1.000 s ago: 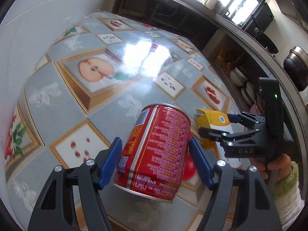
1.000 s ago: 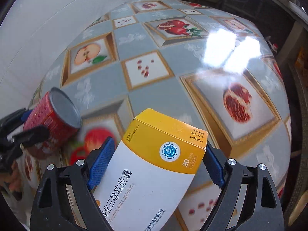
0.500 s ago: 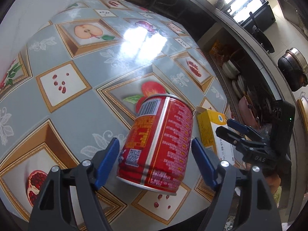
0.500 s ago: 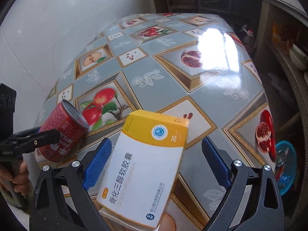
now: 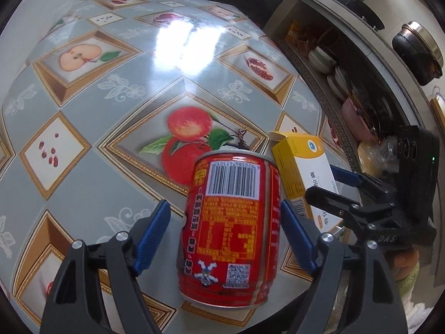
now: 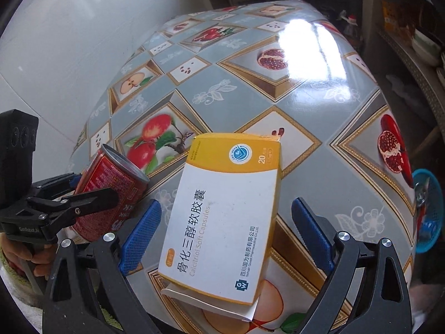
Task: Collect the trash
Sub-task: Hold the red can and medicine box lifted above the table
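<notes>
A red drink can (image 5: 230, 228) sits between the blue pads of my left gripper (image 5: 225, 233); there is a gap on each side, so the gripper is open and the can looks released in mid-air. The can also shows in the right wrist view (image 6: 111, 192). A yellow-and-white medicine box (image 6: 222, 217) lies between the spread pads of my right gripper (image 6: 225, 236), which is open with gaps on both sides. The box (image 5: 303, 172) and the right gripper (image 5: 342, 192) show at the right of the left wrist view. Both are above the near edge of a fruit-patterned table (image 5: 116, 83).
A white wall (image 6: 69, 41) runs along the table's left side. Shelves with bowls and plates (image 5: 328, 64) and a dark pot (image 5: 417, 47) stand to the right. A blue basket (image 6: 428, 211) sits low beyond the table's right edge.
Both grippers have opened: their pads now stand clear of the can and the box. Both have pulled back toward the table's near edge and tilted downward.
</notes>
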A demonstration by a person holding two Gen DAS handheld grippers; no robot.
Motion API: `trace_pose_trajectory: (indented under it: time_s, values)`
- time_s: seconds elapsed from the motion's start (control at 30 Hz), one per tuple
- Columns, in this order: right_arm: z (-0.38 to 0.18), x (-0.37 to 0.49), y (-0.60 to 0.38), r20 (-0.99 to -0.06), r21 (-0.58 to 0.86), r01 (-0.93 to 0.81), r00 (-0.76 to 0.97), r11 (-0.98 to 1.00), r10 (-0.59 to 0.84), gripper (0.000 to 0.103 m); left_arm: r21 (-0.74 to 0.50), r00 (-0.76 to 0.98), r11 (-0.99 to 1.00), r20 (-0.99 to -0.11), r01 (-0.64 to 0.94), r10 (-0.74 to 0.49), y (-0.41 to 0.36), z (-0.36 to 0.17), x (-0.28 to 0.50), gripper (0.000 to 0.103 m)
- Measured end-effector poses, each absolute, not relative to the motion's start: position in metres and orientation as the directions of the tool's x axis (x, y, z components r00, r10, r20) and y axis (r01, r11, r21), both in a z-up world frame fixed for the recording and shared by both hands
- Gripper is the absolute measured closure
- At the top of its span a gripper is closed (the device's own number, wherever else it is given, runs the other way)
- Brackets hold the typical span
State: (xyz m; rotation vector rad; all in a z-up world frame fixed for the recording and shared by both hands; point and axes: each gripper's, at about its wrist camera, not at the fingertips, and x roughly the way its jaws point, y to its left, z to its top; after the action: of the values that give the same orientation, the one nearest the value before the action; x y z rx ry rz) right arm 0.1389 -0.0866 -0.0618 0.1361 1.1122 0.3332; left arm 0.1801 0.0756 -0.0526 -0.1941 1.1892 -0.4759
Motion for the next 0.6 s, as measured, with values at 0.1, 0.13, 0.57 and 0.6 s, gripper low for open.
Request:
trace_pose_trajectory:
  time_s: [0.1,0.13,0.57,0.6]
  values:
    - [-0.066,0.143,-0.082,-0.869,0.255,-0.200,0.382,0.946,0.315,0.012,-0.410,0.244,0.872,-0.847,0.267,-0.473,0.072,-0.057,0.183,0.031]
    - [-0.068,0.144,-0.080,-0.873,0.249,-0.202,0.376,0.947,0.310,0.012,-0.417,0.231,0.868,-0.847,0.270,-0.479,0.071,-0.058,0.183,0.031]
    - [-0.070,0.142,-0.079,-0.885,0.188,-0.188,0.394,0.964,0.249,0.027,-0.435,0.226,0.850,-0.833,0.296,-0.505,0.069,-0.059,0.179,0.037]
    - [-0.070,0.140,-0.081,-0.883,0.190,-0.183,0.397,0.965,0.249,0.028,-0.437,0.230,0.850,-0.831,0.294,-0.507,0.071,-0.059,0.177,0.037]
